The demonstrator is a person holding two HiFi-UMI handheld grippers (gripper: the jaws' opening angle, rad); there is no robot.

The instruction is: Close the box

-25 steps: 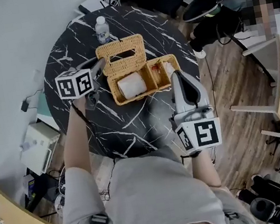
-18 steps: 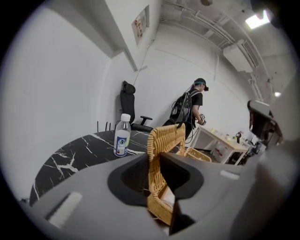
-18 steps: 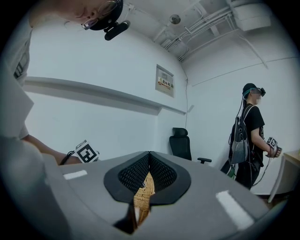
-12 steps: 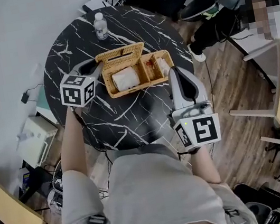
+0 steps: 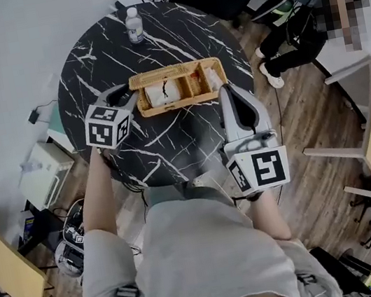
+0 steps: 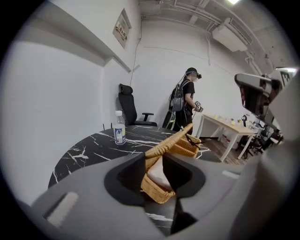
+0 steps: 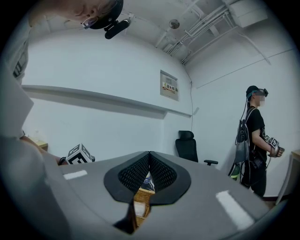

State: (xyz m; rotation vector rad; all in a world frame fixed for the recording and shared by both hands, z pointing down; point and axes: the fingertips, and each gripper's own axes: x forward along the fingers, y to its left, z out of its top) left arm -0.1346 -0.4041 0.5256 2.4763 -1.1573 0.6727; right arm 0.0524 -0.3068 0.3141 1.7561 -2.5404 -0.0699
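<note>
Lid (image 6: 171, 140) lowered over box (image 5: 179, 103); left gripper (image 5: 127, 94) jaws opening, box corner between.

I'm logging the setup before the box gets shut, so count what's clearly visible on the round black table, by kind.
wicker box: 1
water bottle: 1
white roll, inside the box: 1
Total: 3
What lies in the box's right compartment is too unclear to count.
</note>
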